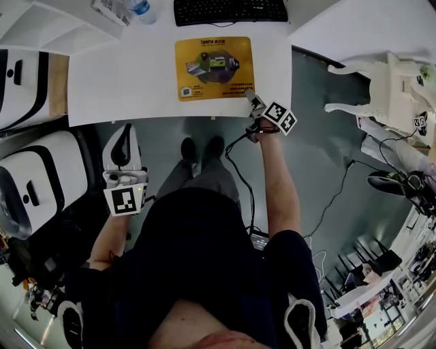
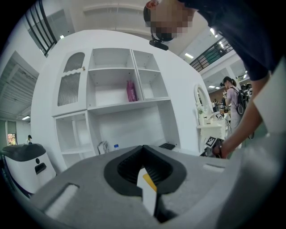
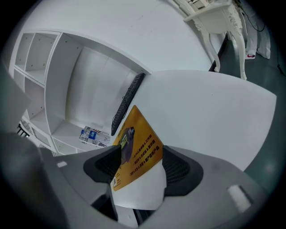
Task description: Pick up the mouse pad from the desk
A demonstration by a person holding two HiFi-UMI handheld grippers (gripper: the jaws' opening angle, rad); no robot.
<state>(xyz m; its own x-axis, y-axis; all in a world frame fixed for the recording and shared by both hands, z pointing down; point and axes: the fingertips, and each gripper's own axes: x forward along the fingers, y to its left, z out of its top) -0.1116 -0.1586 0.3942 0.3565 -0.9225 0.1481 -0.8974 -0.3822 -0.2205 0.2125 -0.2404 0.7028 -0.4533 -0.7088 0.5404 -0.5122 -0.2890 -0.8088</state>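
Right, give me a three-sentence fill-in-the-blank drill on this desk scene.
1. The mouse pad lying on the desk is mostly ____ in colour.
2. Beyond the mouse pad's far edge lies a black ____.
3. The tongs at the mouse pad's near corner are in the person's ____ hand.

Missing words: yellow; keyboard; right.

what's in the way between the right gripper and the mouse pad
Nothing visible. The right gripper is at the mouse pad's near right corner, jaws apart with that corner between them. The keyboard lies beyond the pad.
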